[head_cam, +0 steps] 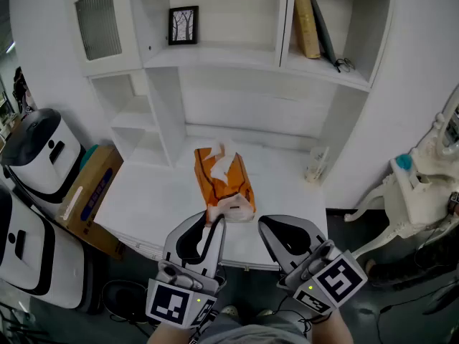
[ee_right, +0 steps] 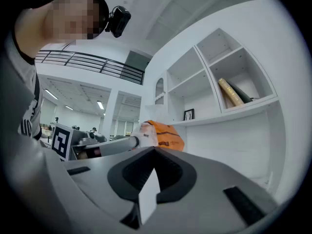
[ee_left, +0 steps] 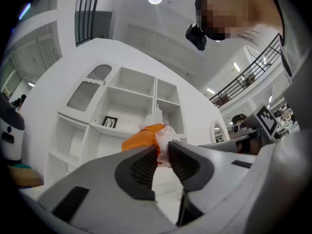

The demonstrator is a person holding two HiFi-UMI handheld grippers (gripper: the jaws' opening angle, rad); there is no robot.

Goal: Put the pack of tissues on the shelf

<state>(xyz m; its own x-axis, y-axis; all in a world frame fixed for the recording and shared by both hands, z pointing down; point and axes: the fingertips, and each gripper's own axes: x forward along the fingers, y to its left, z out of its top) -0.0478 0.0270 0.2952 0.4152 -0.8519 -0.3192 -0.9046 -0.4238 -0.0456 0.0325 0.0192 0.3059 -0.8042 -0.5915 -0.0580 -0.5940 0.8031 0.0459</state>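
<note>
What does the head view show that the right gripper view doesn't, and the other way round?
Only the head view: a cardboard box at the left and a white ornate chair at the right.
Only the right gripper view: the camera on the person's head, a balcony railing and ceiling lights in the hall behind.
Both: the orange pack of tissues, pinched at one end by the left tongs, plus the picture frame and books in the shelf unit.

We count: one pack of tissues (head_cam: 224, 181); two claws: left claw (head_cam: 217, 223), right claw (head_cam: 265, 225); one framed picture (head_cam: 183, 25); two books: tan book (head_cam: 306, 21), dark book (head_cam: 323, 31); one cardboard box (head_cam: 90, 196); two white machines: near machine (head_cam: 25, 253), far machine (head_cam: 43, 149).
</note>
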